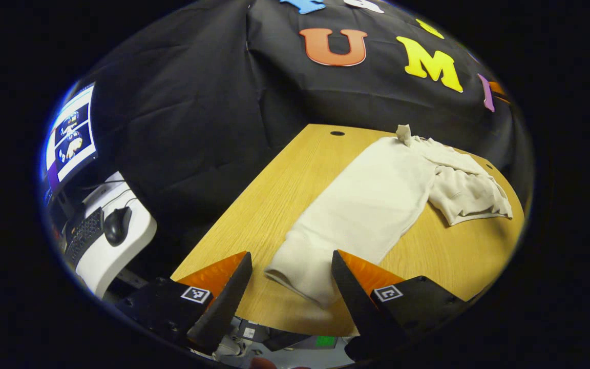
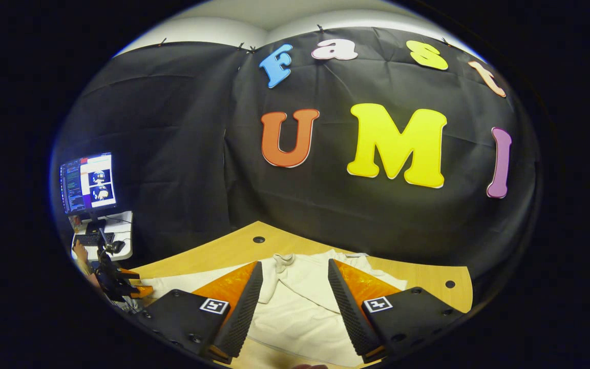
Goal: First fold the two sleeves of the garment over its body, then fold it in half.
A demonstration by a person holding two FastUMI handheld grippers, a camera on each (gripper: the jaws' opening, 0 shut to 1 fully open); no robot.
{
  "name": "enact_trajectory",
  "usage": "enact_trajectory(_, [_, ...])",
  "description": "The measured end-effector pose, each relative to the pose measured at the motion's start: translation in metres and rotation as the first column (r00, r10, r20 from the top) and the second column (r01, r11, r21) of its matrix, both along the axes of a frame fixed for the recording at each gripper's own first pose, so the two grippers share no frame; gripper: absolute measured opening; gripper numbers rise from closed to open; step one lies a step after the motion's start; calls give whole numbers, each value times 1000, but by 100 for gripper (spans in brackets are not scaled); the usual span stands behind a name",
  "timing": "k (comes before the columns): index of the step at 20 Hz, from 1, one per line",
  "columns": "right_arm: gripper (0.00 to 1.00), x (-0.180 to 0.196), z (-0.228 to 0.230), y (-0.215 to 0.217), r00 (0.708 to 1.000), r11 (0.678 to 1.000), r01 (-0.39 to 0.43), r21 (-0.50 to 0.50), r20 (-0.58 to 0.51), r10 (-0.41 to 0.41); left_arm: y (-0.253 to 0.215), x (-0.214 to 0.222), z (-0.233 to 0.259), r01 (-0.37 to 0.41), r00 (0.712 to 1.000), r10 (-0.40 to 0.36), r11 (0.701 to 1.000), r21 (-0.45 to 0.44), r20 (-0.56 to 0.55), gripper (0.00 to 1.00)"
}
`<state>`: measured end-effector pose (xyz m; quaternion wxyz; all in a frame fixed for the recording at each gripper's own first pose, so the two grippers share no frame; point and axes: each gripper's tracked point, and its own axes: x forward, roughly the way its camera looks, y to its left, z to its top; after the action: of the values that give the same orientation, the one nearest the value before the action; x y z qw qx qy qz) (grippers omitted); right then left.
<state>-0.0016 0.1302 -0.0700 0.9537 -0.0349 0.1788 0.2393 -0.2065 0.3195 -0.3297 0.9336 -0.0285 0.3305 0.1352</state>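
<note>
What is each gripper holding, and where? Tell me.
Nothing. The left gripper is open, its fingers either side of the garment's near end. The right gripper is open above the garment.

1. The left gripper (image 1: 291,266) has two wedge-shaped fingers (image 1: 223,297), orange and glossy on their outer faces and black on the inner faces.
2. Each finger sits on a flat black base plate (image 1: 164,307) with small dark screws near its edges.
3. A small white square tag (image 1: 195,294) with a black pattern is stuck on each base plate, close to where the orange wedge begins.
4. The right gripper (image 2: 295,274) has the same build: orange wedges, black bases, one white patterned tag (image 2: 214,306) on each side.
5. Its inner finger pads (image 2: 346,307) are black with fine ribbing running across them.
6. Round screw heads (image 2: 190,338) dot the corners of its black plates.
</note>
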Motion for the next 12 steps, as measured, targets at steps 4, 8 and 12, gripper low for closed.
enact_trajectory(4, [80, -2, -5, -4, 1000, 1000, 18, 14, -21, -18, -4, 2, -11, 53, 998, -55, 997, -55, -37, 94])
enact_trajectory(8, [80, -4, -11, -3, 999, 1000, 21, 23, -40, -20, -16, 8, -11, 106, 990, -113, 991, -85, -79, 85])
enact_trajectory(12, [80, -8, -11, -5, 999, 1000, 11, 13, -33, -10, -22, 12, -10, 119, 988, -126, 990, -80, -85, 19])
